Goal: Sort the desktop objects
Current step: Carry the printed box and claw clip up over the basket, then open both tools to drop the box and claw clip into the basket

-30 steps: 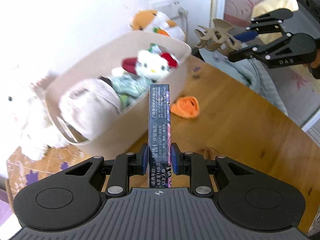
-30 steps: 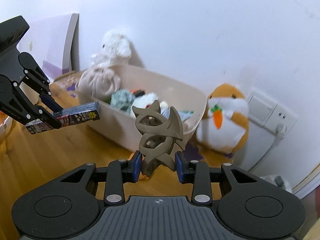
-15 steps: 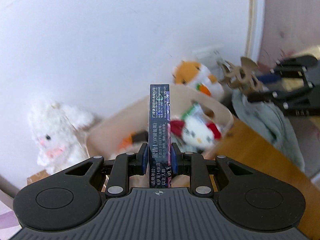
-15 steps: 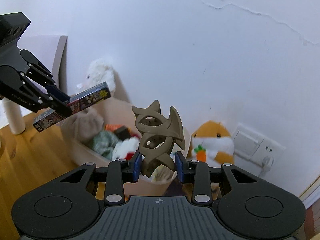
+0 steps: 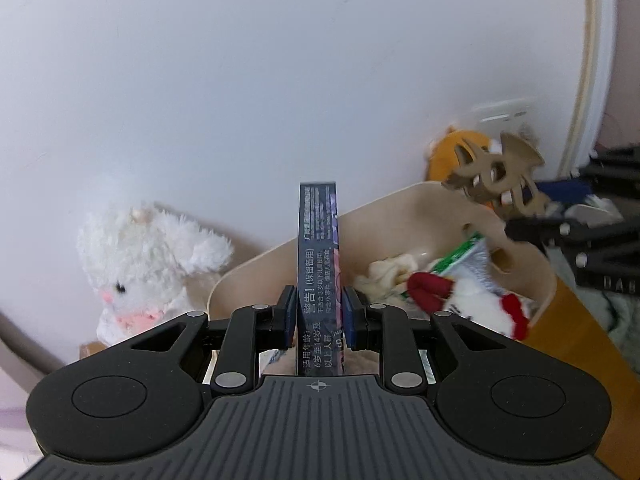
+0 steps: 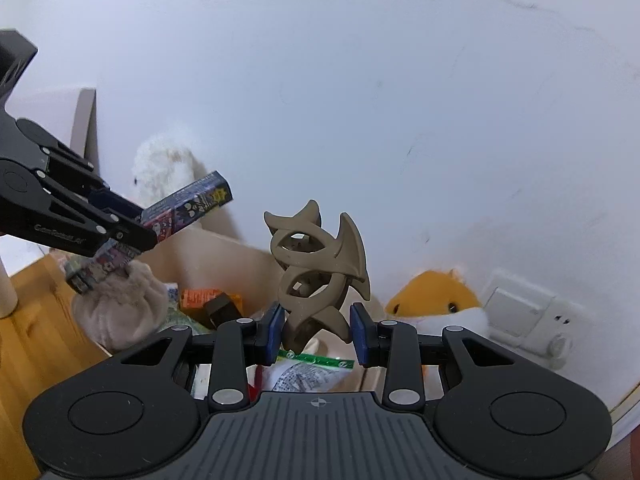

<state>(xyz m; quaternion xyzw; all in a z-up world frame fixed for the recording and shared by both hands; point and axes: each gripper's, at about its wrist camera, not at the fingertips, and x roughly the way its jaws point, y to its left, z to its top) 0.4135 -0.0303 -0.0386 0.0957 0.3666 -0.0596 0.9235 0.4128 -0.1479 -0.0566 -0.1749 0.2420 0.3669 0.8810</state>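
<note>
— Two loads, both poised above the beige bin (image 5: 532, 264)?
— Yes, presumably for dropping among the soft toys inside. The left gripper (image 5: 319, 316) has its jaws clamped on a dark printed box (image 5: 318, 264), held edge-up.
— And the smaller piece?
— A brown claw hair clip (image 6: 320, 272), pinched between the right gripper (image 6: 318, 330) pads, over the bin's near end.

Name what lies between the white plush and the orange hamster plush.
In the left wrist view, the beige bin of toys sits between the white plush and the orange hamster plush.
</note>
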